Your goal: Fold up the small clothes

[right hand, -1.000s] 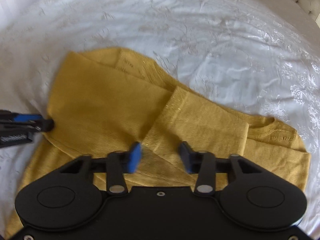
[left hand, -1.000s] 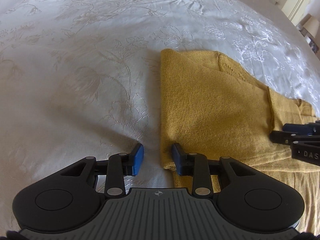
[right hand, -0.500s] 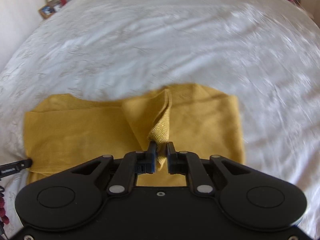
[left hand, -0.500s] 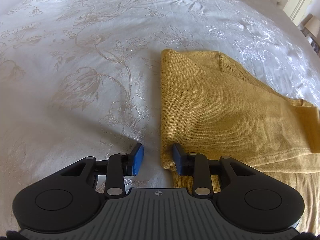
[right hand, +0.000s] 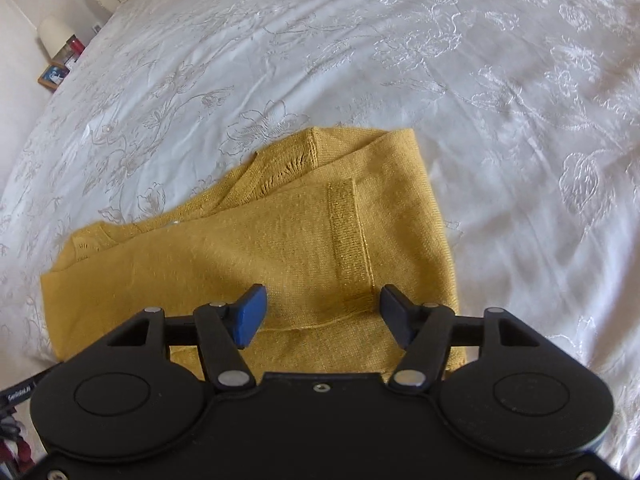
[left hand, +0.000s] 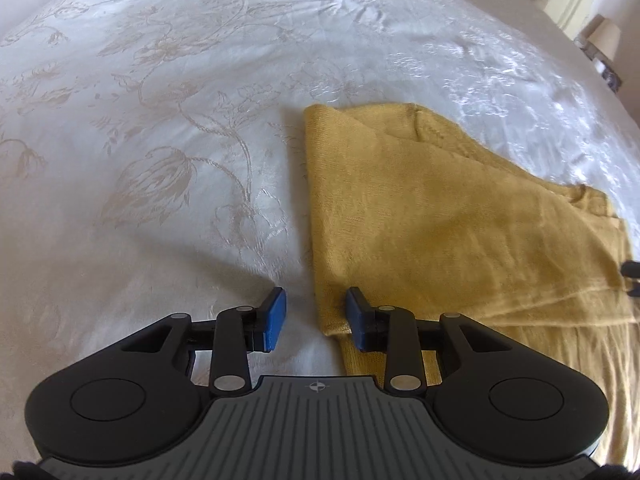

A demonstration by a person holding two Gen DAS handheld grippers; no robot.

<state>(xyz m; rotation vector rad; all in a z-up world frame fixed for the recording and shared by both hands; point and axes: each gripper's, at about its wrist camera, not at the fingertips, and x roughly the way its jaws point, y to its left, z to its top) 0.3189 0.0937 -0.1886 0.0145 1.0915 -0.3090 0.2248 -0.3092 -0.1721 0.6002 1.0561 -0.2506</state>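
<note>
A mustard-yellow knit sweater [left hand: 440, 216] lies partly folded on the white embroidered bedspread [left hand: 180, 120]. My left gripper [left hand: 316, 318] is open at the sweater's near left corner, its right finger over the fabric edge, its left finger over the bedspread. In the right wrist view the sweater [right hand: 280, 240] shows a sleeve with a ribbed cuff [right hand: 352, 240] laid across the body. My right gripper [right hand: 322, 312] is open and empty just above the cuff end. Its tips show at the right edge of the left wrist view [left hand: 632, 276].
The bedspread [right hand: 440, 60] stretches wide on all sides of the sweater. A tufted headboard and lamp [left hand: 604, 36] stand at the far right. A bedside stand with a lamp and a picture frame [right hand: 54, 74] sits at the far left of the right wrist view.
My right gripper was shut on the sleeve and carried it across the body; it has now opened and let it go, the sleeve lying flat. My left gripper has stayed open in place.
</note>
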